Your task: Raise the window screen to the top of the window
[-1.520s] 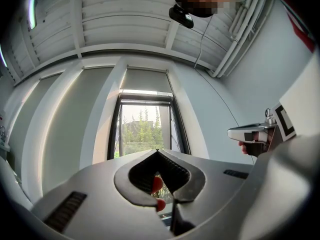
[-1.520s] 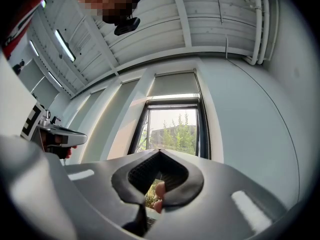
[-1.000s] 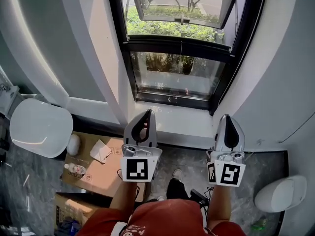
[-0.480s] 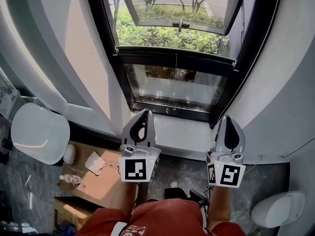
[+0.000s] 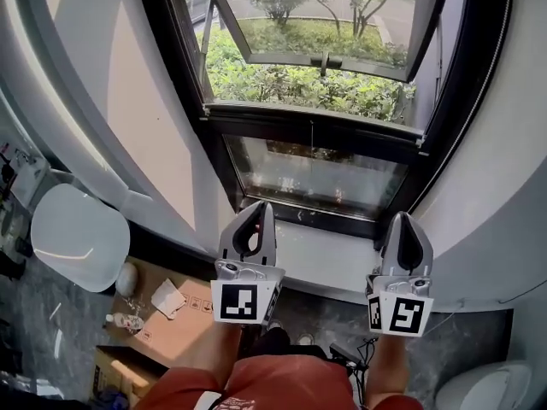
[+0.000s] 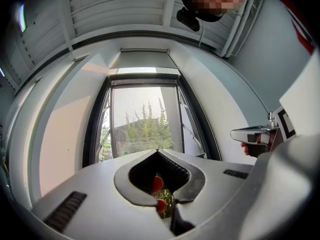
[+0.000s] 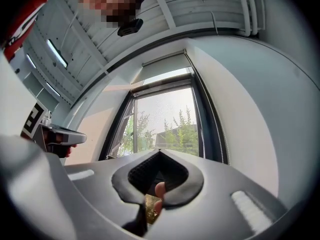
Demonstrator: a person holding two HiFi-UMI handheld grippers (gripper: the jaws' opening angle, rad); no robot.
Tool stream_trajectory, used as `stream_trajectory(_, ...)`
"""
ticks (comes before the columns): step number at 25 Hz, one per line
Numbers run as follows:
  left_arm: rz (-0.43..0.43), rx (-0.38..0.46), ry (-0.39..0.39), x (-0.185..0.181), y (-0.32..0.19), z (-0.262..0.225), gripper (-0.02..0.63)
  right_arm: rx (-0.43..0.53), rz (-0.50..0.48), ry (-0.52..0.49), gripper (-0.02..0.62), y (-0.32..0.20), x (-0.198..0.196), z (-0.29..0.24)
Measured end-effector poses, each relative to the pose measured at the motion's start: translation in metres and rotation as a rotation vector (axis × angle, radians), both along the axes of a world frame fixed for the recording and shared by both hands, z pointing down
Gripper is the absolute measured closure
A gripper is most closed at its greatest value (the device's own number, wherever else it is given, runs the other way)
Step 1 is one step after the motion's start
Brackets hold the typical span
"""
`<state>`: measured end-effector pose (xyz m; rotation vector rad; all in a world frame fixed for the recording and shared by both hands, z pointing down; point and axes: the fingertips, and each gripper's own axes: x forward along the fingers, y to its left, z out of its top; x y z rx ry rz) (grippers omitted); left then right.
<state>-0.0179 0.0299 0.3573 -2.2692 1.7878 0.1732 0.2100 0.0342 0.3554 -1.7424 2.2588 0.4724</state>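
Daylight pours through my window (image 5: pixel 312 118) at twelve o'clock and glares on its lower pane (image 5: pixel 316 178). The floor (image 5: pixel 26 331) at eight is dim. My gripper views bulge, with black corners.

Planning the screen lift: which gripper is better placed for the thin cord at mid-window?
Left, likely: the left gripper sits closer below the cord; the right gripper is farther off to the side. Both shut, empty.
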Motion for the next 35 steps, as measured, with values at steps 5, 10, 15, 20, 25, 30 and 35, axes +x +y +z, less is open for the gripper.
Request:
stream_trajectory(5,-0.001,0.018,-0.022,0.0,-0.019,-0.001,0.601,0.014,0.002,-0.005,0.586,-0.019,0.0,-0.001)
stream_trajectory(10,0.013,0.016,-0.013,-0.009,-0.046,0.0,0.601,0.023,0.014,0.012,0.586,-0.043,-0.012,-0.003)
stream_trajectory(15,0.035,0.029,-0.02,-0.02,-0.084,-0.001,0.601,0.033,0.033,0.03,0.586,-0.078,-0.027,-0.007)
stream_trajectory(20,0.062,0.02,0.002,-0.038,-0.132,-0.001,0.601,0.027,0.06,0.049,0.586,-0.119,-0.047,-0.009)
stream_trajectory(25,0.097,0.029,-0.004,-0.053,-0.178,-0.003,0.601,0.017,0.098,0.065,0.586,-0.157,-0.064,-0.012)
stream_trajectory(30,0.131,0.015,0.019,-0.069,-0.215,-0.003,0.601,0.005,0.137,0.089,0.586,-0.188,-0.082,-0.015)
stream_trajectory(35,0.16,0.02,0.015,-0.073,-0.24,-0.001,0.601,-0.008,0.159,0.111,0.586,-0.208,-0.092,-0.014)
